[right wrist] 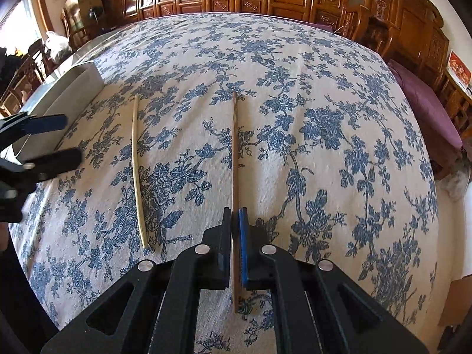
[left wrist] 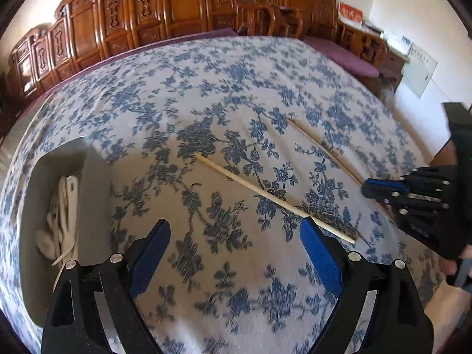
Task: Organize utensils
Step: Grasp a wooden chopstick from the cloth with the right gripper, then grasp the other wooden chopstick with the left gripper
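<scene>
Two chopsticks lie on the blue floral tablecloth (left wrist: 206, 88). The pale chopstick (left wrist: 274, 197) lies loose just beyond my open, empty left gripper (left wrist: 236, 236); it also shows in the right wrist view (right wrist: 136, 162). My right gripper (right wrist: 235, 215) is shut on the near end of the brown chopstick (right wrist: 235, 147), which still rests along the cloth; the left wrist view shows that chopstick (left wrist: 321, 147) and the right gripper (left wrist: 368, 188) at its end. A grey box (left wrist: 94, 194) at the left holds white spoons (left wrist: 63, 215).
The grey box shows at the far left in the right wrist view (right wrist: 73, 88), with my left gripper (right wrist: 63, 138) beside it. Carved wooden chairs (left wrist: 183, 8) ring the table's far side. A purple cushion (right wrist: 424, 103) lies past the right edge.
</scene>
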